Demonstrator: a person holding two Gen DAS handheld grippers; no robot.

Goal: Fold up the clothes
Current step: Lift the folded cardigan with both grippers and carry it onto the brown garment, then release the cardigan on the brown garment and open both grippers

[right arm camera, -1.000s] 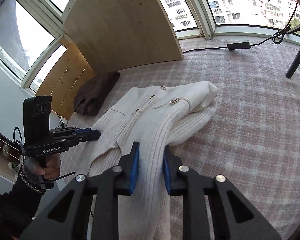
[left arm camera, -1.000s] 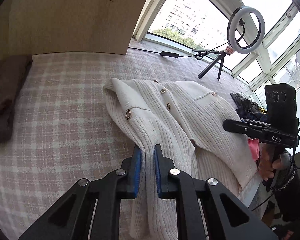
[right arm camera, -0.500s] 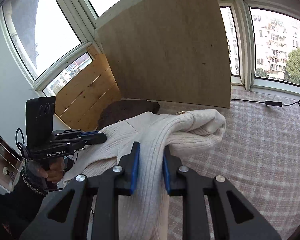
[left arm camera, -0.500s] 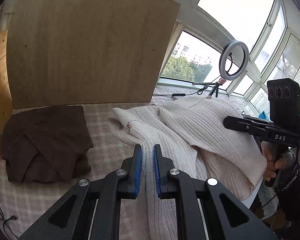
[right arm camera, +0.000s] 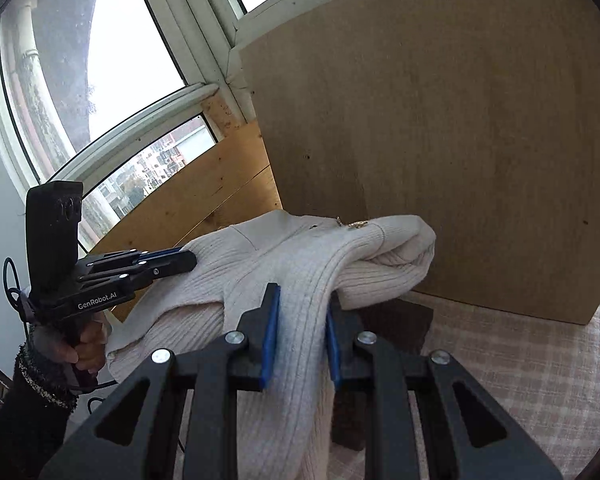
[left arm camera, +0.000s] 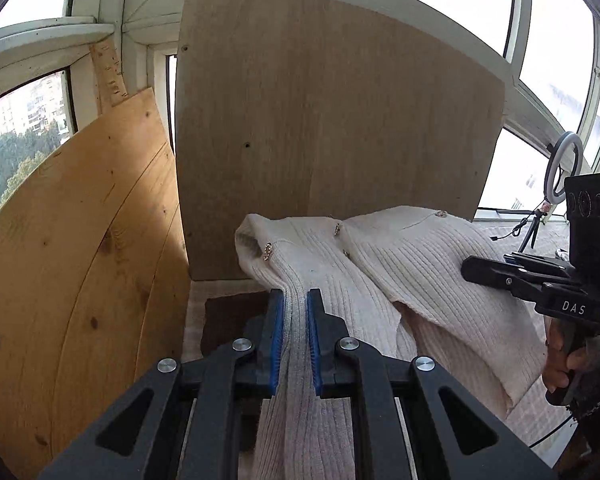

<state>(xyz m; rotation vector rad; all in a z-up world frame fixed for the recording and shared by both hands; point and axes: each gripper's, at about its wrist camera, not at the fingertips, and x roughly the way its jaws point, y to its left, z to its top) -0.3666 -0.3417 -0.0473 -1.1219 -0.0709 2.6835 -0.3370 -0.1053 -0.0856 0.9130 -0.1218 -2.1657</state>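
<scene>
With the left gripper (left arm camera: 296,334) and the right gripper (right arm camera: 298,332) each pinched on the cream cardigan (left arm camera: 400,264), it is held up over the brown folded clothes (right arm camera: 396,320) and should be kept level.

surface: checked tabletop (right arm camera: 540,364) | on it: folded brown garment (right arm camera: 396,316) below my fingers, wooden board (right arm camera: 460,140) standing at its back
</scene>
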